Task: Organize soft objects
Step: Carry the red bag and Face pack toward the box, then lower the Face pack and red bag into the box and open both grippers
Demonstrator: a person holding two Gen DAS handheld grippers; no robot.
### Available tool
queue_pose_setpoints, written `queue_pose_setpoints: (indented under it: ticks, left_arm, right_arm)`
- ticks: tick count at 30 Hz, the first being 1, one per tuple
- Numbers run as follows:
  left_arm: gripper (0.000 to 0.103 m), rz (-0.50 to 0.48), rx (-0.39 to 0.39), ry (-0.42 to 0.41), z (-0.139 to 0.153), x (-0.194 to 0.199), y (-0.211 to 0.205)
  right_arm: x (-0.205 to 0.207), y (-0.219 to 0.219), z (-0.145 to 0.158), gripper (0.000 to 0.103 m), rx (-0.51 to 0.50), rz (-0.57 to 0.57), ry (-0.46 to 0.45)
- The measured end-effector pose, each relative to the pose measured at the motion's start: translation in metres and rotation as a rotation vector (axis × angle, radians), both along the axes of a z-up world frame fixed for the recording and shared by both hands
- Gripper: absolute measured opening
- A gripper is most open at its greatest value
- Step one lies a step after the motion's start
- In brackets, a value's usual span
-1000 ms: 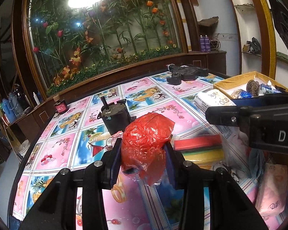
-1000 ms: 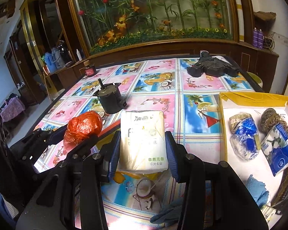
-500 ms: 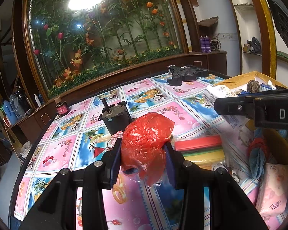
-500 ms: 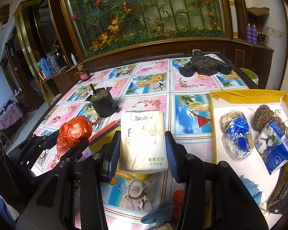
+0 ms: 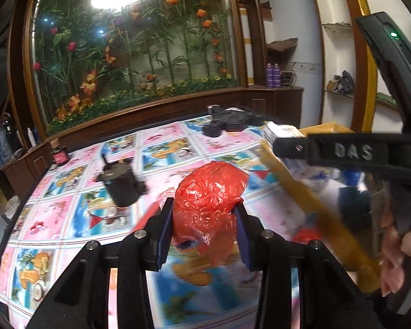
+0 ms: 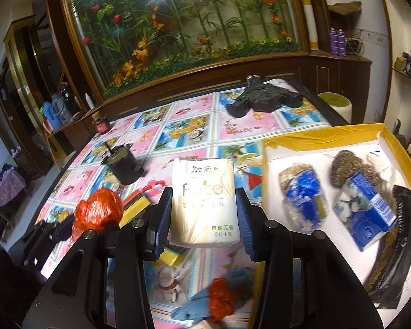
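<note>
Right now the left gripper point(image 5: 204, 230) is squeezed tight on a crumpled red plastic bag point(image 5: 209, 203). The bag sits between its 2 blue pads point(image 5: 164, 233) and bulges out over the top of them. It is held up above the table point(image 5: 68, 219), which has a pink and blue picture cloth on it.

The right gripper point(image 6: 204, 219) is clamped on a white pack of tissues point(image 6: 202, 205). The pack stands upright between the 2 fingers, with green writing near its bottom edge. It is up off the table, just beside the left edge of the yellow box point(image 6: 315, 137).

Inside the yellow box, on its white floor, lie a blue and clear wrapped packet point(image 6: 304, 197), a brown scrubber point(image 6: 345, 167), a small blue tissue pack point(image 6: 367, 211) and a long black packet point(image 6: 391, 252) along the right side.

On the table below the right gripper lie a blue cloth point(image 6: 194, 305) and something red on top of it point(image 6: 222, 298), both blurry. A stack of red and yellow sponges point(image 6: 135, 205) lies just left of the tissue pack. Farther back stand a black pot-shaped thing point(image 6: 123, 166), a small dark jar point(image 6: 101, 123) and a flat black gadget point(image 6: 263, 98). From the left wrist view, the right gripper's black body crosses the right side, with a hand point(image 5: 397, 252) under it.
</note>
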State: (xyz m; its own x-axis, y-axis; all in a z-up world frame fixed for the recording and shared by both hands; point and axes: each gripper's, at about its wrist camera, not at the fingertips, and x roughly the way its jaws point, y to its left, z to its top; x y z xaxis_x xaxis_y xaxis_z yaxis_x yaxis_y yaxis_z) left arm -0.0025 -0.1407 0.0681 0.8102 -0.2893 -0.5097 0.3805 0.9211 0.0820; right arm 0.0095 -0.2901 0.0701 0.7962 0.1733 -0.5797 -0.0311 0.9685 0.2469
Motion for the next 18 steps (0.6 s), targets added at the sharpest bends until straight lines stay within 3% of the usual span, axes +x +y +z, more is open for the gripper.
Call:
queue_pose_setpoints:
  ticks: [4, 12, 14, 18]
  left_arm:
    - [0.041, -0.070, -0.035, 0.032, 0.001, -0.007, -0.027]
    - [0.041, -0.266, -0.161, 0.180, 0.004, -0.018, -0.079]
    - [0.041, -0.327, -0.166, 0.230, -0.001, -0.024, -0.095]
    - [0.041, -0.415, -0.149, 0.237, -0.005, -0.041, -0.117]
  right_arm:
    - [-0.004, -0.029, 0.009, 0.043, 0.013, -0.079, -0.021]
    - [-0.021, -0.111, 0.024, 0.043, -0.010, -0.347, -0.030]
    - [-0.025, -0.131, 0.024, 0.043, -0.020, -0.396, -0.009]
    - [-0.028, -0.164, 0.017, 0.043, -0.036, -0.473, 0.043]
